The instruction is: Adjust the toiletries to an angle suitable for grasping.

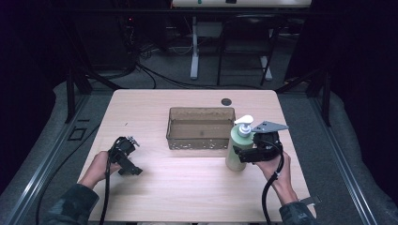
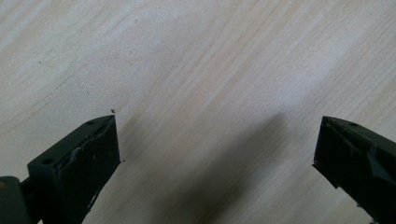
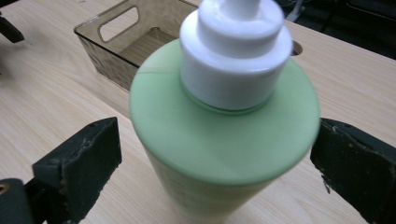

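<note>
- Jaws of the right gripper (image 3: 217, 158) stand wide apart on either side of the green pump bottle (image 3: 224, 135); in the right gripper view the left pad sits clear of the bottle wall with a gap, the right pad is at or just off its edge, so nothing is gripped yet
- Bottle stands upright at centre right of the high view (image 1: 238, 147), just right of the brown tray (image 1: 201, 142) and near its lower right corner; the right gripper (image 1: 244, 154) reaches it from the right side of the frame
- Good grip, as I judge it: centre the bottle between the pads so both meet the wall together, close on the body below the shoulder and not on the white pump head (image 3: 236, 51), and squeeze gently because the plastic wall may flex
- Uneven contact, one pad first, could push the tall bottle over toward the tray
- Left gripper (image 1: 126, 157) rests low over bare tabletop (image 2: 196, 70) at lower left of the high view, jaws open and empty
- Count: two grippers, one pump bottle, one tray, one table with one round dark hole (image 1: 226, 101) near its far edge
</note>
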{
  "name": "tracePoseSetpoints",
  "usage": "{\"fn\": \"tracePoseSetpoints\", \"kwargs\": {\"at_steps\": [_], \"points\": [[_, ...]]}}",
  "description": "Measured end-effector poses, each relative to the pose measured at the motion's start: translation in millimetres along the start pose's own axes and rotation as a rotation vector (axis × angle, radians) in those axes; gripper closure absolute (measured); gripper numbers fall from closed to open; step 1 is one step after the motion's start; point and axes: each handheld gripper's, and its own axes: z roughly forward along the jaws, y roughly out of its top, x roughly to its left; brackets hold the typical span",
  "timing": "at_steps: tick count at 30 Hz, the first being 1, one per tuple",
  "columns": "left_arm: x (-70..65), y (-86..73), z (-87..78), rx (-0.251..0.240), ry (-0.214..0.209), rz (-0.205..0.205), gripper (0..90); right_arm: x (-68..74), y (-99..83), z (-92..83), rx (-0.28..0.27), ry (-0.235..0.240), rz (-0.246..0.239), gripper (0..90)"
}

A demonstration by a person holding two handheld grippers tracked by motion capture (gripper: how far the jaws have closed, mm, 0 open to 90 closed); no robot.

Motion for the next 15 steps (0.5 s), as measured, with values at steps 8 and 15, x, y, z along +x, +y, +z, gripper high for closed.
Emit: {"fn": "tracePoseSetpoints", "kwargs": {"at_steps": [8,15], "points": [[-0.2,0.1,0.2,0.001,-0.002,0.0,0.1,-6.4,2.0,-9.2,0.027,0.007,-0.012,0.0],[-0.2,0.2,0.2,0.002,0.0,0.0,0.1,-10.4,1.8,-12.0,0.071,0.014,-0.016,0.0]]}}
